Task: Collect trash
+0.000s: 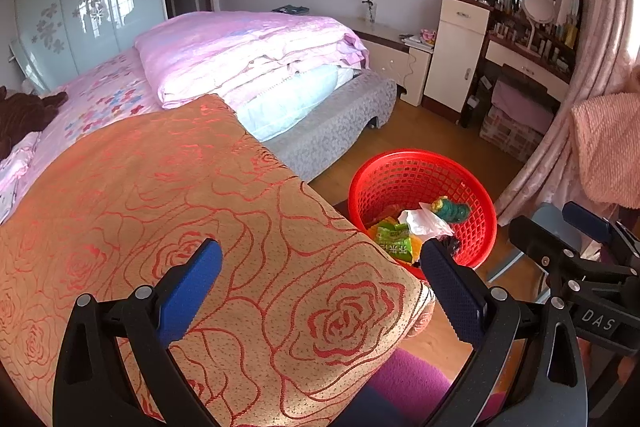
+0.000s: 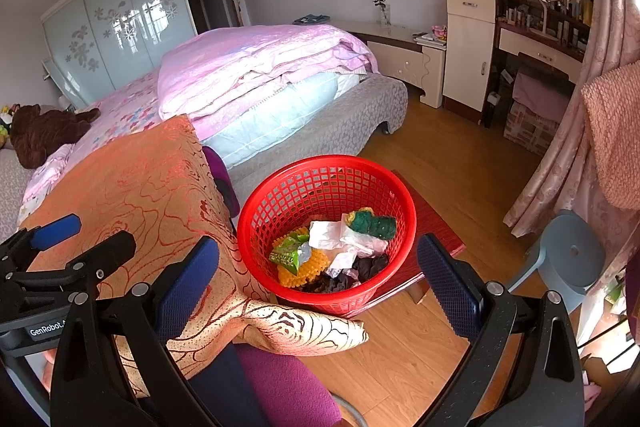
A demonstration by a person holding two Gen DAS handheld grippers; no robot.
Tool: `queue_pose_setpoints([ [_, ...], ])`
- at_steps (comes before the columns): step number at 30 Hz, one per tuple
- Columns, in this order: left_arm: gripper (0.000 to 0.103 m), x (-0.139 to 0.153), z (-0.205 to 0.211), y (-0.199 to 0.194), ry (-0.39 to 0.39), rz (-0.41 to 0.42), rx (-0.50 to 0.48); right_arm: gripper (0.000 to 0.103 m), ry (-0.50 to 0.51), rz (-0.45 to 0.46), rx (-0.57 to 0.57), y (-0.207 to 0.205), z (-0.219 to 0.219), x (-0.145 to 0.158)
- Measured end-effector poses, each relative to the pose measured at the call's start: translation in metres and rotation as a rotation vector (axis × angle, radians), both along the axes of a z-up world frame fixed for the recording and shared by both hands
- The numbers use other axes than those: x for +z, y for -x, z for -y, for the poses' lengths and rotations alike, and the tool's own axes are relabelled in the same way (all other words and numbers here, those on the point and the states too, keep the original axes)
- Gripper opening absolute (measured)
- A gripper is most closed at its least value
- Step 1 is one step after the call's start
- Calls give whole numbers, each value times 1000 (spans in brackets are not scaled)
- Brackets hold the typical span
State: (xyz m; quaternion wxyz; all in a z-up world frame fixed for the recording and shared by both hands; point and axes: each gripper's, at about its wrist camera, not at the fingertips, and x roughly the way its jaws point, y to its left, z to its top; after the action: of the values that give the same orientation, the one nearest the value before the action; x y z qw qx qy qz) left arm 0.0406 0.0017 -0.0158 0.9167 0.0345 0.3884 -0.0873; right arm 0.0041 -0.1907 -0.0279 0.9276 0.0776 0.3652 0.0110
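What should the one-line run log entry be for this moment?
left gripper: open, holds nothing | right gripper: open, holds nothing | red plastic mesh basket: upright, trash inside

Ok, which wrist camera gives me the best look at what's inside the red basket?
The right wrist view: it looks down into the red basket, showing the whole rim and all the trash. In the left wrist view the red basket sits farther off, its near side cut by the rose-patterned cloth and the left gripper.

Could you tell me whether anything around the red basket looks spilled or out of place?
Nothing stands out: the red plastic mesh basket stands upright, wrappers and the green sponge lie inside, and no trash shows on the wooden floor.
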Motion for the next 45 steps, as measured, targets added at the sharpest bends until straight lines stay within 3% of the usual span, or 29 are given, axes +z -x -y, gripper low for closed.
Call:
queue_pose_setpoints([
  [42, 96, 6, 5, 6, 24, 27, -67, 97, -2, -17, -41, 2, 8, -9],
  [45, 96, 10, -9, 6, 23, 28, -31, 97, 5, -25, -29, 0, -4, -10],
])
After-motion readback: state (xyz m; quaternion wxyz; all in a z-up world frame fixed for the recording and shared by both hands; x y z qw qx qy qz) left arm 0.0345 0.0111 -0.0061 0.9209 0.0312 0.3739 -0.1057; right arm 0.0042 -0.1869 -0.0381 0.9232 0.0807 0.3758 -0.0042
